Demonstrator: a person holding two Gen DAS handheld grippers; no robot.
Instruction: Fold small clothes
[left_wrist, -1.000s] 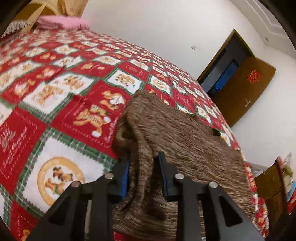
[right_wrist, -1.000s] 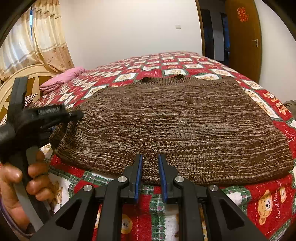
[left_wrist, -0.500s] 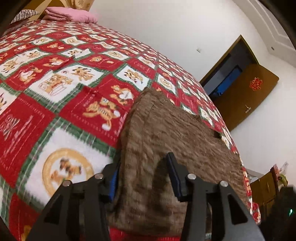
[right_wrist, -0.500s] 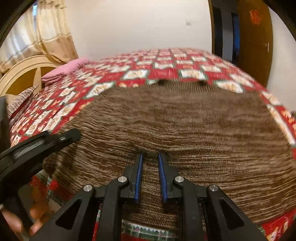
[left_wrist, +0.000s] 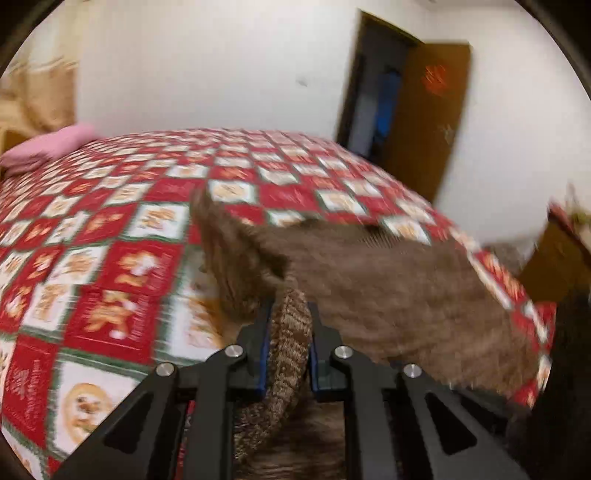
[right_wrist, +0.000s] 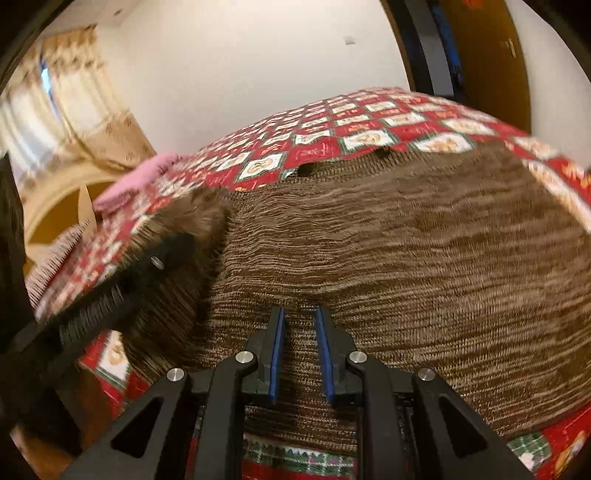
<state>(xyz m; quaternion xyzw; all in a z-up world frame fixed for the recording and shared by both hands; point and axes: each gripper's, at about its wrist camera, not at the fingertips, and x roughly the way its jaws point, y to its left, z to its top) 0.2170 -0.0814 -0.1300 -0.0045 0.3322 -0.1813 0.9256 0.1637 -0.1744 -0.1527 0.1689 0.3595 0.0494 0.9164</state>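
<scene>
At lower centre, the left gripper (left_wrist: 289, 325) pinched a bunched fold of the brown knit sweater (left_wrist: 388, 291); the right gripper (right_wrist: 300, 332) clamped its hem. The sweater lay on the red patchwork bed (left_wrist: 110, 266). Only the right view showed curtains (right_wrist: 74, 110), upper left.

From my left wrist view, open quilt (left_wrist: 110, 258) stretches left of the brown sweater (left_wrist: 388, 288), bare up to the pink pillow (left_wrist: 48, 147). A raised fold of sweater blocks my left gripper (left_wrist: 290, 328) straight ahead. On the right wrist view, the left gripper (right_wrist: 162, 254) crowds the sweater's (right_wrist: 406, 240) left side; I see quilt (right_wrist: 369, 122) beyond its collar.
</scene>
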